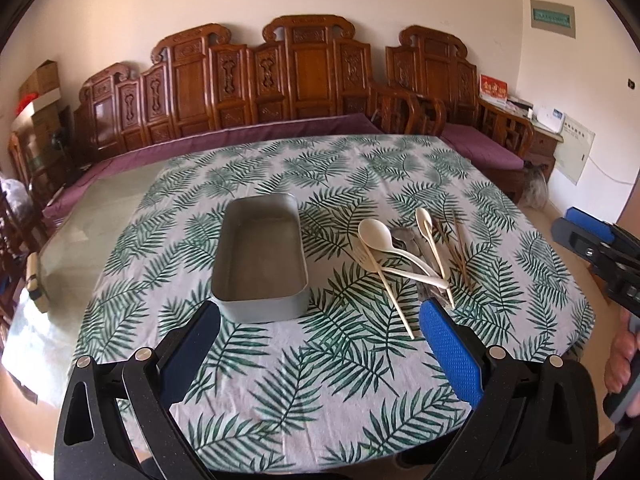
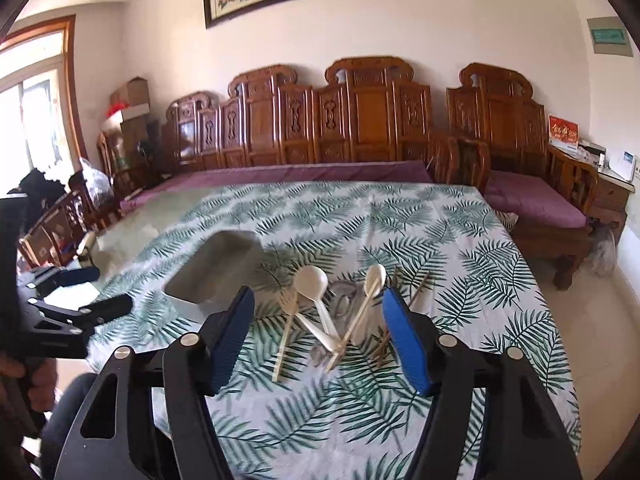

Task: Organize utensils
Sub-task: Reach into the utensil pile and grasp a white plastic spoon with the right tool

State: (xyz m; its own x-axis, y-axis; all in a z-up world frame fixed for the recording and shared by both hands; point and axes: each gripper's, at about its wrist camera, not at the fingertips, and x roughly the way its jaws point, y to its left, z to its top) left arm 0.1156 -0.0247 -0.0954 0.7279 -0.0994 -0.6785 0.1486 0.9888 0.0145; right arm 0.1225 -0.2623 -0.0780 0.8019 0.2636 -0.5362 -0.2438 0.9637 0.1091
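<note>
A grey rectangular tray [image 1: 260, 302] stands empty on the leaf-print tablecloth. To its right lies a loose pile of utensils: a large cream spoon [image 1: 374, 233], a second cream spoon [image 1: 423, 216], a pale fork [image 1: 362, 257], brown chopsticks [image 1: 456, 248] and a metal spoon half buried under them. My left gripper [image 1: 320, 312] is open just short of the tray's near end, holding nothing. My right gripper [image 2: 318, 294] hovers open in front of the pile, with the cream spoon [image 2: 311, 280] and fork [image 2: 289, 304] seen between its fingers but untouched. The tray [image 2: 188, 300] sits to its left.
The tablecloth [image 1: 320, 380] covers most of a glass table, with bare glass [image 1: 100, 208] at the left. A carved wooden bench [image 1: 304, 80] with purple cushions runs behind the far edge. A person's hand [image 1: 624, 360] holds the right gripper's handle at the right.
</note>
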